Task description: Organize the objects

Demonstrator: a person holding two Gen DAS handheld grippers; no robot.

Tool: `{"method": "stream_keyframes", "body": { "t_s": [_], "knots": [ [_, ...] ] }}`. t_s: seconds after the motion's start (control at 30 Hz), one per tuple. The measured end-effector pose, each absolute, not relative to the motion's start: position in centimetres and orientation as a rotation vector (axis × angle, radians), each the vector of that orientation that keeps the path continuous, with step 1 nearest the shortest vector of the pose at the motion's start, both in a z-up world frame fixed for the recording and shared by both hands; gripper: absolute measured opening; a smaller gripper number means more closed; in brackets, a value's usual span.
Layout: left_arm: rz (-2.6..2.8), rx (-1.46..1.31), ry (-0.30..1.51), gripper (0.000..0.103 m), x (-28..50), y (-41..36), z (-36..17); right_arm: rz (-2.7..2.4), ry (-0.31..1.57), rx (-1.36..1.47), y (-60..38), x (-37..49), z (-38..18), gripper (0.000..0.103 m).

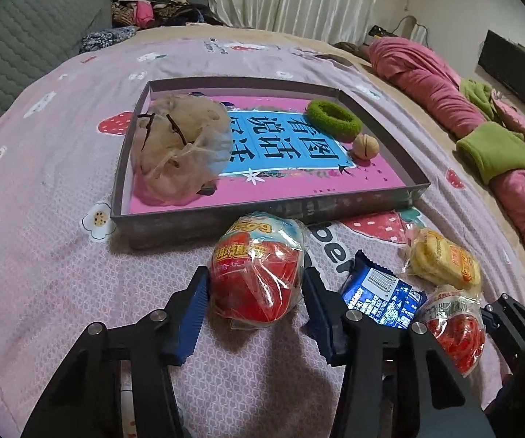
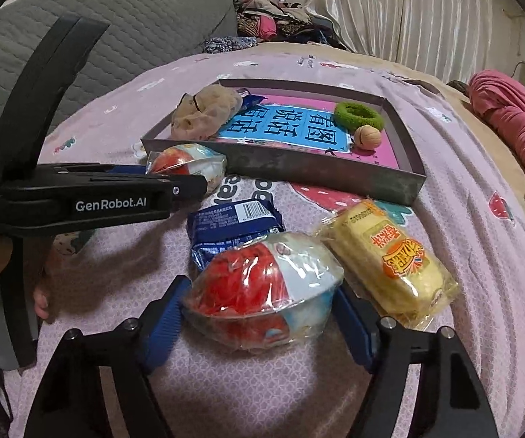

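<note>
With a mesh bag [image 1: 180,153], hair tie [image 1: 331,118] and nut [image 1: 365,145] already in the tray [image 1: 269,215], each gripper, left [image 1: 255,292] and right [image 2: 258,308], seems clamped on a red snack [image 1: 258,273] just short of it, while the blue packet [image 2: 233,230] and yellow cake [image 2: 390,259] ahead of the right gripper remain.

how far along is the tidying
Partway. Already in the tray: a mesh bag, a green hair tie and a nut. In hand: each tool grips a red-and-white wrapped snack, left tool and right tool. Left on the bed: the blue packet and the yellow cake pack.
</note>
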State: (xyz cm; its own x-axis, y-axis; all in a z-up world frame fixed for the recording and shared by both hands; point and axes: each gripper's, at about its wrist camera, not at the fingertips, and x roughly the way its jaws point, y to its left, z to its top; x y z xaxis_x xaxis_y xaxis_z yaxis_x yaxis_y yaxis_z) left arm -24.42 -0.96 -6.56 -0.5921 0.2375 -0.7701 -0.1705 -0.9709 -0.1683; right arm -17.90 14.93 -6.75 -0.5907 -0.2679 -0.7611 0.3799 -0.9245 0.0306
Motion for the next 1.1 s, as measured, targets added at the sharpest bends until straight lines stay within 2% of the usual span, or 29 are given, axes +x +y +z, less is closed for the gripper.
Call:
{"method": "stream_keyframes", "body": {
  "t_s": [1.1],
  "knots": [
    [2.702, -1.106, -0.086, 0.053, -13.5, -1.5, 0.5, -2.552, 0.164, 1.022, 17.0, -11.8, 0.6, 0.076]
  ]
}}
